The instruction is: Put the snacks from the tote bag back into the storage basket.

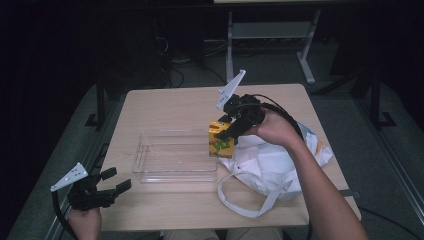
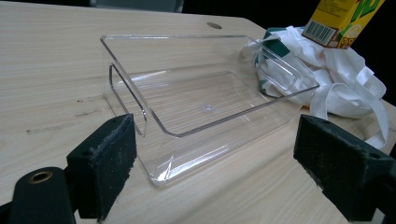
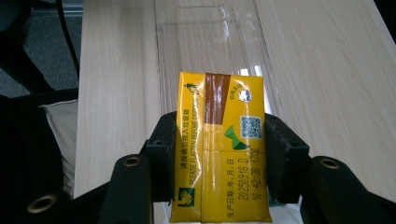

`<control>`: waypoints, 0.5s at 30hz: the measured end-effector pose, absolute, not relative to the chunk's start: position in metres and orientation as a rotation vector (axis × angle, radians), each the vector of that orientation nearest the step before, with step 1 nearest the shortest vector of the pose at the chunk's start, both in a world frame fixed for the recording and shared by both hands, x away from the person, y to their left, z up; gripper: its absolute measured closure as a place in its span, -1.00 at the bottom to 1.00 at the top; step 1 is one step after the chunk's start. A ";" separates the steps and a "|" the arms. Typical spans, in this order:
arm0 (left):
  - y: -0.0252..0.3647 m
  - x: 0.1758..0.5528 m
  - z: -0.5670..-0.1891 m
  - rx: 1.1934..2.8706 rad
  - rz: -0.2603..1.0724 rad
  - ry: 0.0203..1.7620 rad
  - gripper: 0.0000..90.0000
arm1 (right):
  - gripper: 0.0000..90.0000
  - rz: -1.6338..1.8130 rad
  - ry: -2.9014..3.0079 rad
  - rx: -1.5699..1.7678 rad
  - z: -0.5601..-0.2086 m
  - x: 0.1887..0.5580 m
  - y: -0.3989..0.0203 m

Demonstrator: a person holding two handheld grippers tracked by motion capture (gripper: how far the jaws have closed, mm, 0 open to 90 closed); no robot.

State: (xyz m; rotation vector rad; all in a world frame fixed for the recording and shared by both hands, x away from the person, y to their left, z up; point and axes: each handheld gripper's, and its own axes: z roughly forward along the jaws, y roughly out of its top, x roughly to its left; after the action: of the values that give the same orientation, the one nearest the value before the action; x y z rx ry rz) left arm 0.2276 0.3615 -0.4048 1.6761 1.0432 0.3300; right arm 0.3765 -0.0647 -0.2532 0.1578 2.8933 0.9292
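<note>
Between the right tongs (image 3: 219, 154): the juice carton (image 3: 219, 149).

The tray (image 1: 175, 156) lies mid-table, the bag (image 1: 272, 162) just right of it (carton (image 1: 221, 140) above their meeting edge).

The drink carton (image 3: 219, 144) is yellow with a brown stripe, a small green mark, a silver foil dot and dark print; in the left gripper view its barcode panel is white. The tray (image 1: 175, 172) is clear and colourless. The cloth bag (image 1: 270, 165) is white, the table (image 1: 175, 107) pale wood grain, the right gripper (image 3: 219, 158) black
</note>
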 end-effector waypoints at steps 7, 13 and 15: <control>0.361 0.228 -0.405 1.678 0.330 1.043 -0.72 | 0.16 0.935 2.899 0.153 -0.255 0.376 -0.057; 0.362 0.228 -0.405 1.676 0.328 1.042 -0.72 | 0.16 0.938 2.904 0.129 -0.258 0.378 -0.049; 0.362 0.228 -0.405 1.675 0.327 1.043 -0.72 | 0.16 0.938 2.906 0.123 -0.259 0.378 -0.046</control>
State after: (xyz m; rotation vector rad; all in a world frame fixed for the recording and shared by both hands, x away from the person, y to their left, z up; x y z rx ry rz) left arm 0.2277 0.3616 -0.4050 1.6753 1.0427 0.3271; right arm 0.3780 -0.0463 -0.2593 0.1228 2.9056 0.9381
